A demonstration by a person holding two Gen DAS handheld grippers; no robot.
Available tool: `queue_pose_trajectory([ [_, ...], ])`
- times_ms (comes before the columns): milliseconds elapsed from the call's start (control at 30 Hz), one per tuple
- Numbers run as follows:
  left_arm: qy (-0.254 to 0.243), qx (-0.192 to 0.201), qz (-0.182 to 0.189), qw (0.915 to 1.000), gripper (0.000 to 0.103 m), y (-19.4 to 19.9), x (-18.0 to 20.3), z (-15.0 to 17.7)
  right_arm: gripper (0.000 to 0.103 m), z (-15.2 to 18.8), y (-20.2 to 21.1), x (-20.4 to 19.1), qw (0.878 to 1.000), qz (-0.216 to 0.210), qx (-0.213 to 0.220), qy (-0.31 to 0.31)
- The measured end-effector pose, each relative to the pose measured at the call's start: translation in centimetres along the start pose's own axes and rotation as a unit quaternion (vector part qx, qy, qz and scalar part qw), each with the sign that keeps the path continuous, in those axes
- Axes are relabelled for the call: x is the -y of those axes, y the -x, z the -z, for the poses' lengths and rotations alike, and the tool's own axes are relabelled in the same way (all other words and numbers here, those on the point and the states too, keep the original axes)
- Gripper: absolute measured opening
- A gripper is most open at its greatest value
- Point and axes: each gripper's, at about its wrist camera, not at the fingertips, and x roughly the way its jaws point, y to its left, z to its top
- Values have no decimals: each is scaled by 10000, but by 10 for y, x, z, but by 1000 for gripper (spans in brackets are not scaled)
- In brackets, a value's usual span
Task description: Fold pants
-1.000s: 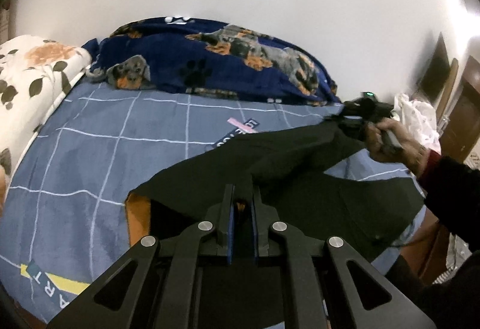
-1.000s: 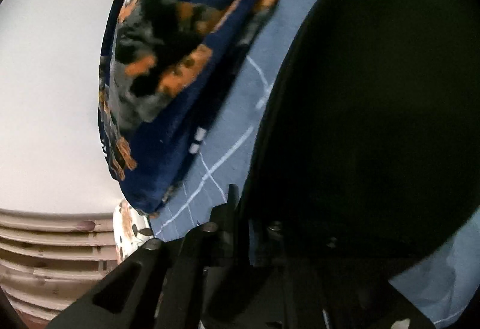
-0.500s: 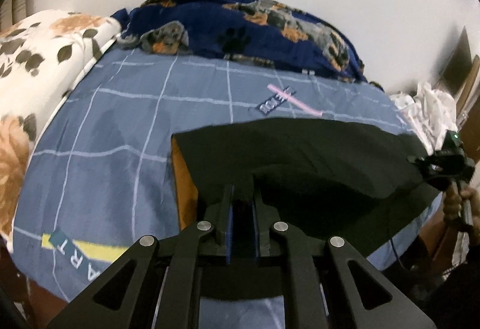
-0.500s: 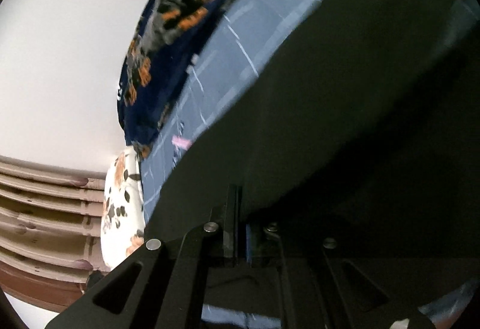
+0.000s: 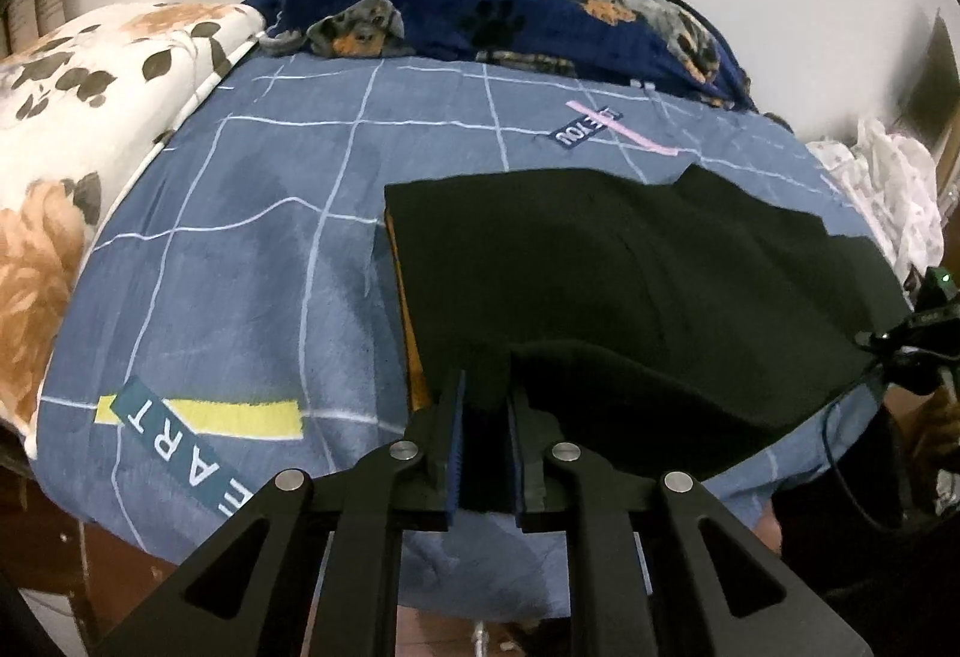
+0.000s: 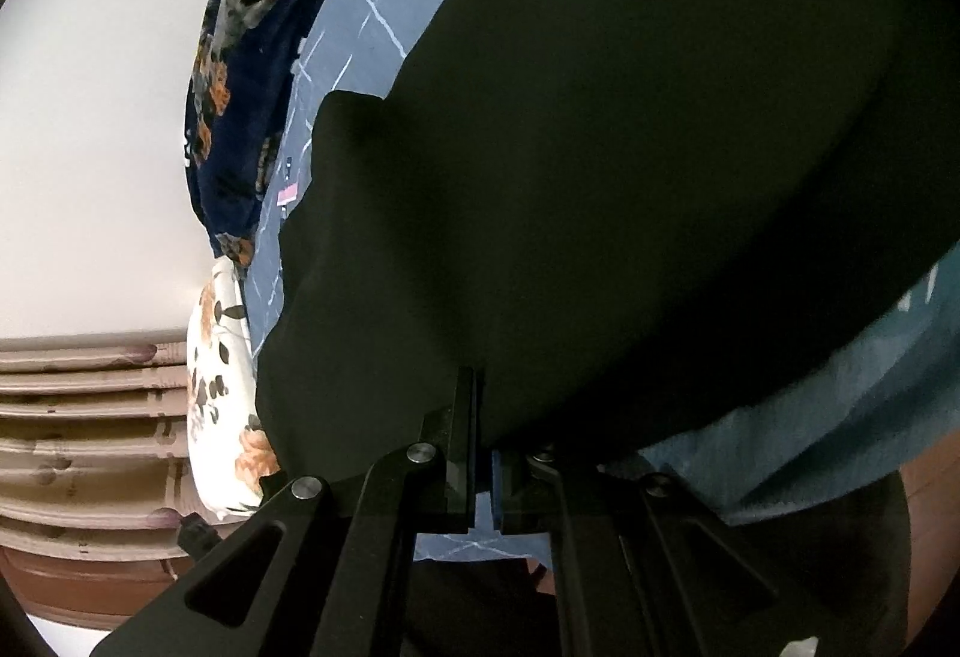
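Black pants (image 5: pixel 600 267) with an orange lining showing at their left edge lie spread on the blue checked sheet (image 5: pixel 240 237). My left gripper (image 5: pixel 486 387) is shut on the near edge of the pants, black cloth pinched between its blue pads. My right gripper (image 5: pixel 924 321) holds the far right end of the pants at the bed's right edge. In the right wrist view the pants (image 6: pixel 600 177) fill most of the frame, and the right gripper (image 6: pixel 480 381) is shut on their hem.
A navy dog-print blanket (image 5: pixel 510 15) lies bunched along the wall behind the pants. A floral pillow (image 5: pixel 78 75) sits at the left, by a ribbed headboard (image 6: pixel 78 417). White clothes (image 5: pixel 888 177) are heaped at the right of the bed.
The right gripper swung out to the bed's right edge, drawing the pants flat. My left gripper sank toward the sheet, and the pants settled onto the bed.
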Motion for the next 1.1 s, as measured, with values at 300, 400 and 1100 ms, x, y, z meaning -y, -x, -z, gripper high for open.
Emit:
queue_pose_trajectory([
  [300, -156, -16, -339, 9993, 22, -4, -1, 11, 3, 8, -4, 1, 10000, 13, -9, 83],
  [400, -8, -56, -506, 9987, 41, -3, -10, 15, 3, 6, -4, 4, 10000, -70, -17, 10],
  [1100, -658, 325, 442, 9963, 55, -6, 110, -39, 5, 4, -4, 5, 9996, -256, 55, 47],
])
